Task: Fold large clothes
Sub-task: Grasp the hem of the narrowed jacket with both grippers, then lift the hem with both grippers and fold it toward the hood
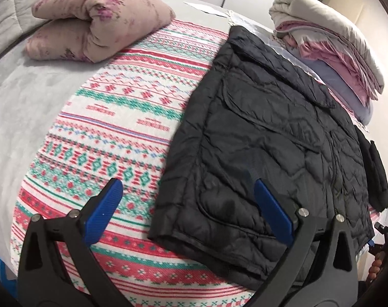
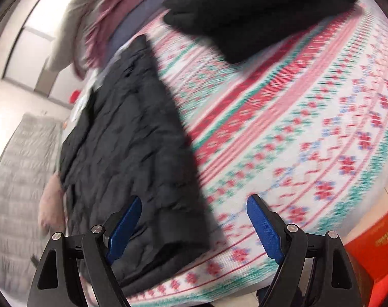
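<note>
Nearest the left wrist lens, the left claw [image 1: 189, 204] is seen with its 2 blue fingers [image 1: 104, 209] spread wide apart and nothing between them; it is poised over the near hem of a dark quilted jacket [image 1: 265, 138], 1 finger above the patterned blanket [image 1: 112, 117] and the other above the black fabric. No contact with the cloth can be confirmed.

The jacket is laid flat on the blanket, which is spread across the bed [image 1: 22, 94], presumably to give a smooth surface for folding. In the left wrist view the jacket runs from 5 o'clock up towards 1 o'clock. It appears already folded lengthwise into a narrow panel, though this is judged only from its straight left edge.

In the right wrist view, which is blurred, the right claw [image 2: 194, 220] is likewise held open and empty, straddling the jacket's near corner [image 2: 132, 153], where the edge meets the blanket [image 2: 296, 128]. A second dark garment [image 2: 245, 12] lies at 12 o'clock, apart from the jacket.

A folded floral quilt [image 1: 97, 23] is set at 11 o'clock in the left wrist view and a stack of folded bedding [image 1: 329, 43] at 1 o'clock, probably kept aside to leave the middle free. A grasp of the near hem is judged the likely next step.
</note>
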`<action>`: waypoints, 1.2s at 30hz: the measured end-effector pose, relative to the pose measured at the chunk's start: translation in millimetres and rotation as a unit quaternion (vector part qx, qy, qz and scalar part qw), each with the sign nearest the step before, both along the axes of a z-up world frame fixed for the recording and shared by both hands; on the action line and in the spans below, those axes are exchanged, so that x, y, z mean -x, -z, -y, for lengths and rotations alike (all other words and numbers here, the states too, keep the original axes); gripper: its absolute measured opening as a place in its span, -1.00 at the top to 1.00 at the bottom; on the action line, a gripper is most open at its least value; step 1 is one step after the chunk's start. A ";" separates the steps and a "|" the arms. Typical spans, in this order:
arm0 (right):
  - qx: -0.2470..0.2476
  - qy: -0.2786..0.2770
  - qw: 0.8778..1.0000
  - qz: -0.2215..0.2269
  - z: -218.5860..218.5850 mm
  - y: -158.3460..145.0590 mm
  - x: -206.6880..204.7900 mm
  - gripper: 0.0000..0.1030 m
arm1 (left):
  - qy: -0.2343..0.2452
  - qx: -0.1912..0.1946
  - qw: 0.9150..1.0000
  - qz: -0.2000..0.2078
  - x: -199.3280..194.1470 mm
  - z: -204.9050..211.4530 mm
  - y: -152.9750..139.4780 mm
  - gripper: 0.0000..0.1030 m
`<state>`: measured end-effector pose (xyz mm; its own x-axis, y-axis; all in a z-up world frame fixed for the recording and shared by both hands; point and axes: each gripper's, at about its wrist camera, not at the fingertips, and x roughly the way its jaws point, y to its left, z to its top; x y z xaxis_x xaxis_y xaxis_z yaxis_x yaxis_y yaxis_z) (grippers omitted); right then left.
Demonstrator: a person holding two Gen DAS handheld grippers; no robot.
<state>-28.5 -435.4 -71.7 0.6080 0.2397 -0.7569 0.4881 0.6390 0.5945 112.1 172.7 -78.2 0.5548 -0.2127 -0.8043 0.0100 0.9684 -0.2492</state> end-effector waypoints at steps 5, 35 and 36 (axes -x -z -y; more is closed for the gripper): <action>-0.005 -0.030 1.000 -0.008 -15.6 3.4 -9.8 0.01 | 0.016 0.019 1.000 -0.016 -3.1 7.1 6.9 -0.36; 0.003 0.009 1.000 -0.027 14.2 10.0 5.7 0.34 | 0.002 0.059 0.998 0.004 83.6 -12.4 3.0 0.47; -0.013 0.023 0.999 -0.022 22.4 11.2 10.8 0.32 | -0.007 0.068 0.998 0.006 81.4 -15.7 2.6 0.23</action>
<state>-39.2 -457.8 -82.9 0.5849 0.2313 -0.7774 0.5433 0.6000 0.5872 30.6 188.4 -80.9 0.5674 -0.3114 -0.7623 0.0007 0.9259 -0.3778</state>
